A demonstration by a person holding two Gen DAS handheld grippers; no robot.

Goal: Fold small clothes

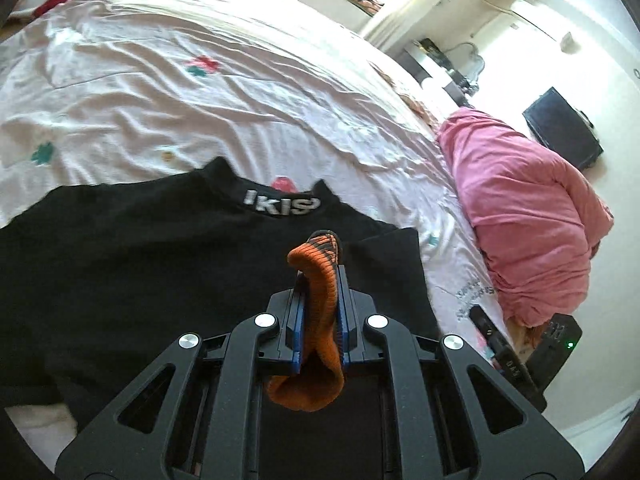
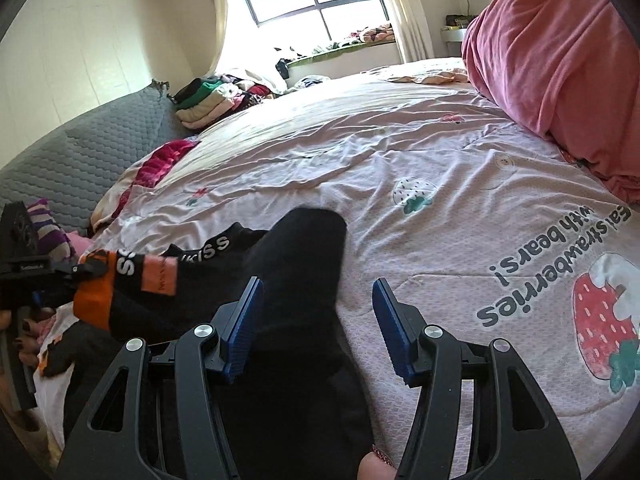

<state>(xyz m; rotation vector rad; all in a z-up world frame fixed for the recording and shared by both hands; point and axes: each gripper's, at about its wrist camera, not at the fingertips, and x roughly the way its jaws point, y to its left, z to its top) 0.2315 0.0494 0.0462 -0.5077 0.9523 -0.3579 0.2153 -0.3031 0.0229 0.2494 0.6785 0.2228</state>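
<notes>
A small black shirt (image 1: 132,264) with white "KISS" lettering on its collar lies on the bed. My left gripper (image 1: 320,276) is shut on its orange ribbed cuff (image 1: 318,312), held above the shirt's body. The right wrist view shows the left gripper (image 2: 80,270) at the left with the orange cuff (image 2: 96,300). My right gripper (image 2: 318,308) is open and empty, low over the shirt's black sleeve (image 2: 308,264), which lies under its left finger.
The bed has a pale pink strawberry-print sheet (image 2: 440,216). A rolled pink quilt (image 2: 560,60) lies at the right edge and also shows in the left wrist view (image 1: 520,208). Folded clothes (image 2: 212,100) are piled at the far left. A grey padded headboard (image 2: 80,160) stands on the left.
</notes>
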